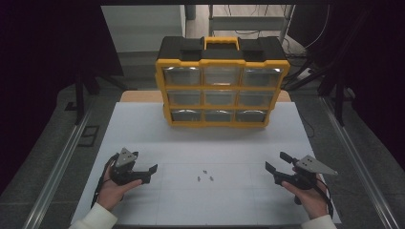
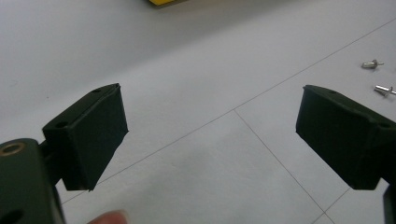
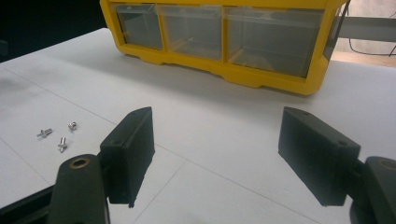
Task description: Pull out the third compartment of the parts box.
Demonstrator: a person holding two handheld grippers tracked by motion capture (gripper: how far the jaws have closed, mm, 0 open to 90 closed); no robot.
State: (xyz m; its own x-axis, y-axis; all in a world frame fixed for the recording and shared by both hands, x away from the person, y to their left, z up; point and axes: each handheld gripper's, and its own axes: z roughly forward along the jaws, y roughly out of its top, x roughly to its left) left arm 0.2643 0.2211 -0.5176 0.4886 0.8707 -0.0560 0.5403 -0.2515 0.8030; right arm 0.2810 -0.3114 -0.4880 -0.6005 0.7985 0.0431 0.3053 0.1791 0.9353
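Screws, three small metal ones, are seen in the high view lying loose on the white table, between the two grippers and well in front of the yellow drawer organizer. The left gripper is held low at the left of the table and the right gripper at the right, each well apart from the screws, with jaws spread and nothing between them; this symmetrical placing is judged to be a ready stance from which either tool could reach the centre. The organizer is stood upright at the far side, its nine clear drawers facing the person, presumably so that they can be pulled from the front. All drawers appear shut; their contents cannot be made out.

In the left gripper view, the two black jaws are shown wide apart over bare table. Two of the screws are caught at the right edge, off to the side of the open jaws and untouched.

In the right gripper view, the jaws are likewise parted and empty. The three screws lie to the left, outside the jaws. Beyond, the organizer's bottom row of drawers is seen closed; through the transparent fronts nothing inside can be told.
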